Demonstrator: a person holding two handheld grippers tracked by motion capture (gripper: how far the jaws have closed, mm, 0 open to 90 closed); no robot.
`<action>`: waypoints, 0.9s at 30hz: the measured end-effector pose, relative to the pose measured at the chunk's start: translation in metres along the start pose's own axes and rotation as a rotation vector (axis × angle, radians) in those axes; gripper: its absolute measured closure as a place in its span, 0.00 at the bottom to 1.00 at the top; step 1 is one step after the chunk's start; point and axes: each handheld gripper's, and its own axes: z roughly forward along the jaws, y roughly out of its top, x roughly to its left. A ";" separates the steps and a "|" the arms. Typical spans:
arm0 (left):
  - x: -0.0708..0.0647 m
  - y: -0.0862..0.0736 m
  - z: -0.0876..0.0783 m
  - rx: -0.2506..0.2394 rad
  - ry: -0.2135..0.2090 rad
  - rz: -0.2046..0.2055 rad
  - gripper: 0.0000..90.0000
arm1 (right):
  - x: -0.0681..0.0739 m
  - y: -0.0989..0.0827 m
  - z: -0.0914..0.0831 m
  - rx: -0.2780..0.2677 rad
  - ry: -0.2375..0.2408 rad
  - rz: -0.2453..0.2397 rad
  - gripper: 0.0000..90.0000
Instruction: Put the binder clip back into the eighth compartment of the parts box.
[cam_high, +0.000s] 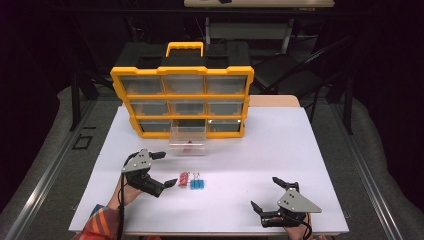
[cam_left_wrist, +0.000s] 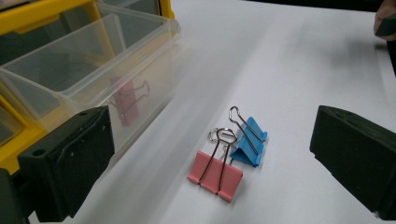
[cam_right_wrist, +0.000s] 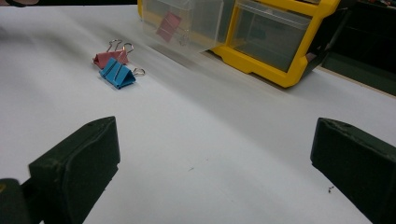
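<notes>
A: High view first. What's on the table?

B: A white table (cam_high: 300, 150) with a yellow organiser (cam_high: 182, 100) of 9 drawers at the far side. 1 clear drawer (cam_high: 188, 140) is pulled out at the bottom middle, with something pink inside. In front of it lie 2 binder clips, a pink clip (cam_high: 184, 179) and a blue clip (cam_high: 197, 183), touching side by side.

A: And the grippers?

B: The left gripper (cam_high: 161, 170) sits just left of the clips with its jaws spread wide. The right gripper (cam_high: 267, 194) is well apart, near the front right corner, also gaping and empty.

A: Left gripper view?

B: The pink clip (cam_left_wrist: 215, 173) and blue clip (cam_left_wrist: 249, 144) lie ahead, between the 2 jaws' lines but beyond the tips. Their wire handles point away toward the drawer (cam_left_wrist: 88, 79), so each clip's long axis runs roughly along the gripper's line of sight.

A: Right gripper view?

B: Jaws wide again, bare table between. The clips (cam_right_wrist: 114, 65) are far off to the upper left, near the drawer (cam_right_wrist: 187, 21).

A: So which hand goes?

B: My guess is the left: it's far nearer and need only push forward to straddle the pink one.
</notes>
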 end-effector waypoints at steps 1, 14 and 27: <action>0.000 -0.001 0.001 0.003 -0.009 -0.002 0.00 | 0.000 0.000 0.000 -0.002 0.002 -0.002 0.01; -0.007 -0.008 0.025 0.097 -0.065 0.040 0.00 | 0.001 0.000 0.001 0.000 0.010 -0.002 0.01; -0.002 -0.012 0.043 0.213 -0.087 0.091 0.03 | 0.001 -0.001 0.002 0.009 0.017 -0.003 0.01</action>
